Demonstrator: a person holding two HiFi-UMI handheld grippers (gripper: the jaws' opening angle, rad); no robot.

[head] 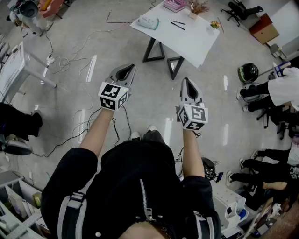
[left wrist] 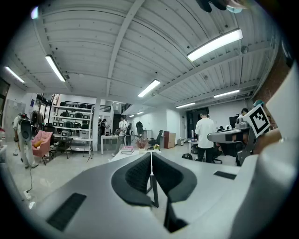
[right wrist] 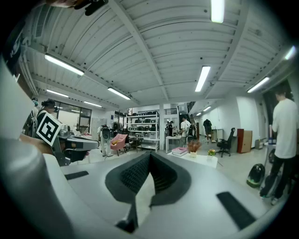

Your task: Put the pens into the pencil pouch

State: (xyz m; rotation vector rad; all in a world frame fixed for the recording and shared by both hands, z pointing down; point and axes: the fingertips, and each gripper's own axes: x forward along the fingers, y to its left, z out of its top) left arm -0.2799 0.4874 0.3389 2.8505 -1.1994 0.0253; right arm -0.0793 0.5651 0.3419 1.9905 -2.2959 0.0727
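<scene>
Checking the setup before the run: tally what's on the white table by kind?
pens: 2
pencil pouch: 1
pink book: 1
small plants: 2
Total: 6

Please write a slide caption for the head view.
Standing person holds left gripper and right gripper shut, empty, short of the white table with two pens.
</scene>
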